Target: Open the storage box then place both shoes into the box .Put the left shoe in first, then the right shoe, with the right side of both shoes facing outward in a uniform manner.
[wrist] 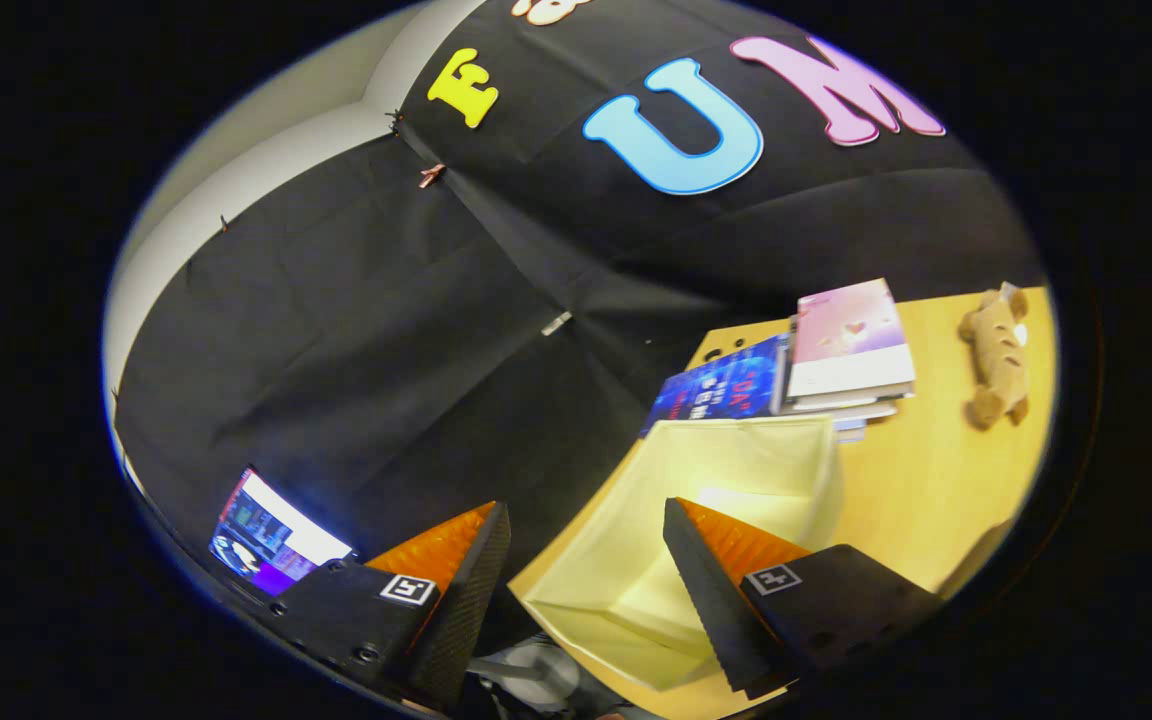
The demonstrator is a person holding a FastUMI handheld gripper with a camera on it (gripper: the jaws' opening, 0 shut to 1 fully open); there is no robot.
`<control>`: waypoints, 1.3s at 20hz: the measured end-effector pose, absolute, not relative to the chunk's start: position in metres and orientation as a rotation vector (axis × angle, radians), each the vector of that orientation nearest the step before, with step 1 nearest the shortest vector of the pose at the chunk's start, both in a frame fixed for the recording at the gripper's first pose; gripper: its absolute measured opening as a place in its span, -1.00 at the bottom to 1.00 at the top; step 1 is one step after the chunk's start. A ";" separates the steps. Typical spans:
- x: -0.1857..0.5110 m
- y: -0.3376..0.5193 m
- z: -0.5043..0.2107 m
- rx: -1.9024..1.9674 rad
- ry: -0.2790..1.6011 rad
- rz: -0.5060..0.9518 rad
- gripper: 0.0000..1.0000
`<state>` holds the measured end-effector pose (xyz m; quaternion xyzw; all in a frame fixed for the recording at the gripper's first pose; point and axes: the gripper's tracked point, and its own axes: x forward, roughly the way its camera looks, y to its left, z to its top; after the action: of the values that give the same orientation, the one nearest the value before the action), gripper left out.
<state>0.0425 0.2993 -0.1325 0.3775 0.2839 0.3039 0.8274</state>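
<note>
Gripper view, tilted: the gripper (586, 570) hangs with its two fingers spread well apart and nothing held between them. Just ahead, from the gap toward the one o'clock side, sits the pale cream fabric storage box (636, 590), open at the top with a bare inside; the right finger (711, 590) overlaps its interior, while the left finger (456, 590) lies off its eleven o'clock side against the dark booth wall. The box stands at the near corner of the light wooden worktop (926, 490). Beyond the box at one o'clock lies a stack of books (816, 365), one dark blue, one pink and white. Farther out at two o'clock rests a small brown plush toy (998, 355). At nine o'clock of the left finger glows a lit screen (271, 535).
</note>
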 end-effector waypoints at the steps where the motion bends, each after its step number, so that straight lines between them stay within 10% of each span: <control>1: 0.037 0.282 -0.144 0.766 0.610 0.608 0.92; 15: -0.074 0.076 -0.329 0.350 0.895 0.161 0.90; 26: -0.082 0.078 -0.429 0.219 1.082 0.069 0.22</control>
<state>-0.0819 0.0775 -0.4290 0.1040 0.5139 0.0328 0.8509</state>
